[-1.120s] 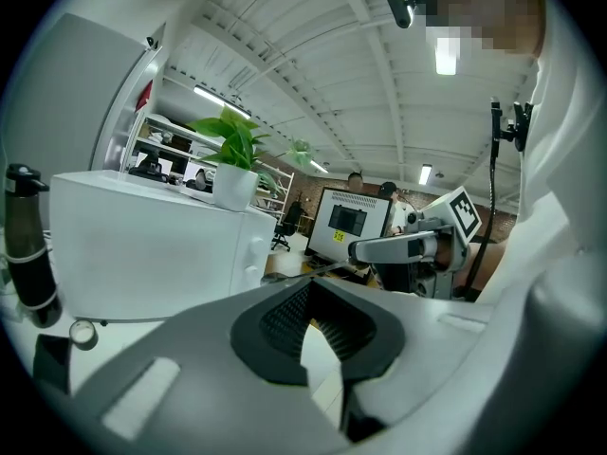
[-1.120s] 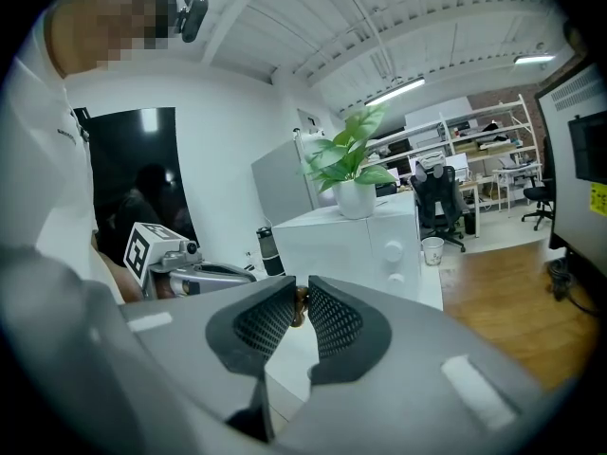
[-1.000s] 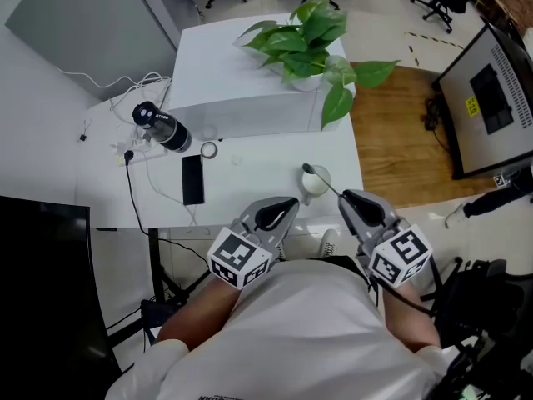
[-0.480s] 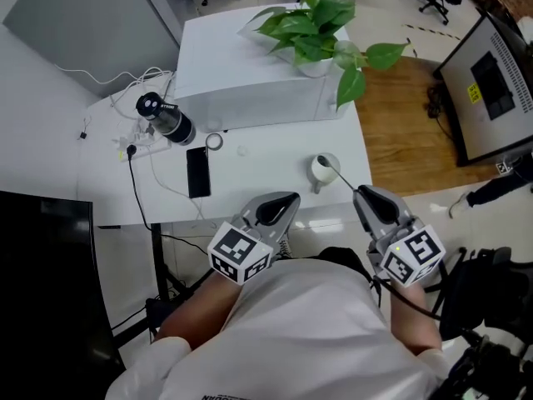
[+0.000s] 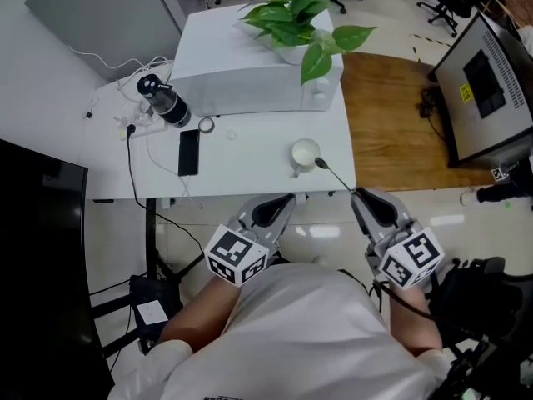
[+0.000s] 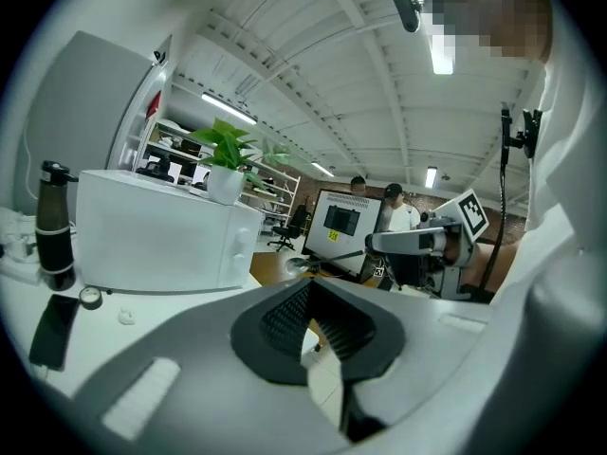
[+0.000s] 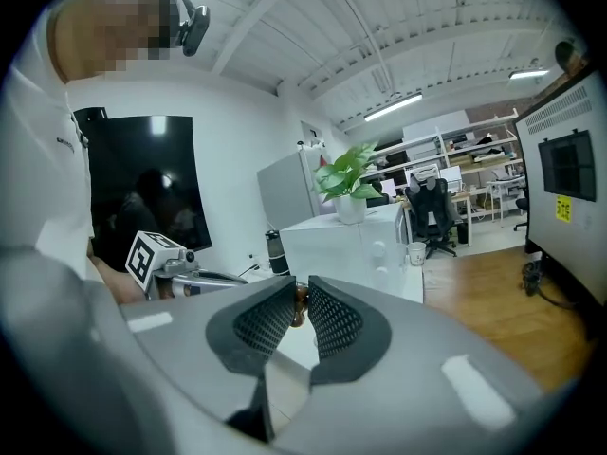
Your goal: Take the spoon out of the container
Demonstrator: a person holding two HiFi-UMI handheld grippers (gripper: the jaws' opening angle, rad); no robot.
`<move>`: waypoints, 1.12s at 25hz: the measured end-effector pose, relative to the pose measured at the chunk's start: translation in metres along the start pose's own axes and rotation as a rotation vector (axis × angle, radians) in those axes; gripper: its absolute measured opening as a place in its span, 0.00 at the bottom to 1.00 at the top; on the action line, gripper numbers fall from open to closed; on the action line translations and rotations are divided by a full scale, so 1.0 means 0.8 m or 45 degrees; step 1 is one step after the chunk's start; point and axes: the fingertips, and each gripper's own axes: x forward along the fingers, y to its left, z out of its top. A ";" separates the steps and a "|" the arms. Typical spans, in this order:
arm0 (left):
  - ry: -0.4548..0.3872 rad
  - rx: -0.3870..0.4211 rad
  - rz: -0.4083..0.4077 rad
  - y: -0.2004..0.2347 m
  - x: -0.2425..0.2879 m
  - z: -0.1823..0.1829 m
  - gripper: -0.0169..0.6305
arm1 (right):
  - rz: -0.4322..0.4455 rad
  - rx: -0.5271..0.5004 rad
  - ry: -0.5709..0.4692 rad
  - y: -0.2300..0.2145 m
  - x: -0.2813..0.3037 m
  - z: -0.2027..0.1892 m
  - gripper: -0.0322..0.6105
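A white cup (image 5: pixel 305 152) stands near the front right of the white table (image 5: pixel 250 169). The spoon (image 5: pixel 331 174) hangs outside the cup, its bowl just right of the rim and its thin handle slanting back over the table edge. My right gripper (image 5: pixel 360 195) is shut on the handle's end, and the brown tip shows between its pads (image 7: pixel 331 322). Left of it, my left gripper (image 5: pixel 283 200) hovers off the table's front edge, shut with nothing in it. In the left gripper view the spoon (image 6: pixel 313 264) sticks out from the right gripper (image 6: pixel 372 245).
A black phone (image 5: pixel 188 152), a tape roll (image 5: pixel 206 125) and a black bottle (image 5: pixel 164 102) with cables lie at the table's left. A white box (image 5: pixel 250 73) with a potted plant (image 5: pixel 300 15) fills the back. A monitor (image 5: pixel 487 82) stands at the right.
The spoon's bowl was at the cup; now it is out, just right of the rim. The head view has shifted, and both grippers stay near the table's front edge.
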 end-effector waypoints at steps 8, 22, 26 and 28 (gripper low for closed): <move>-0.004 0.008 0.068 -0.090 -0.015 -0.032 0.03 | 0.065 0.018 0.008 0.014 -0.083 -0.041 0.13; 0.001 0.000 0.171 -0.165 -0.047 -0.080 0.03 | 0.165 -0.017 0.029 0.041 -0.151 -0.075 0.13; -0.006 0.003 0.143 -0.165 -0.051 -0.074 0.03 | 0.154 -0.014 0.024 0.051 -0.151 -0.073 0.13; -0.007 0.008 0.122 -0.161 -0.052 -0.066 0.03 | 0.143 -0.005 0.021 0.055 -0.147 -0.069 0.13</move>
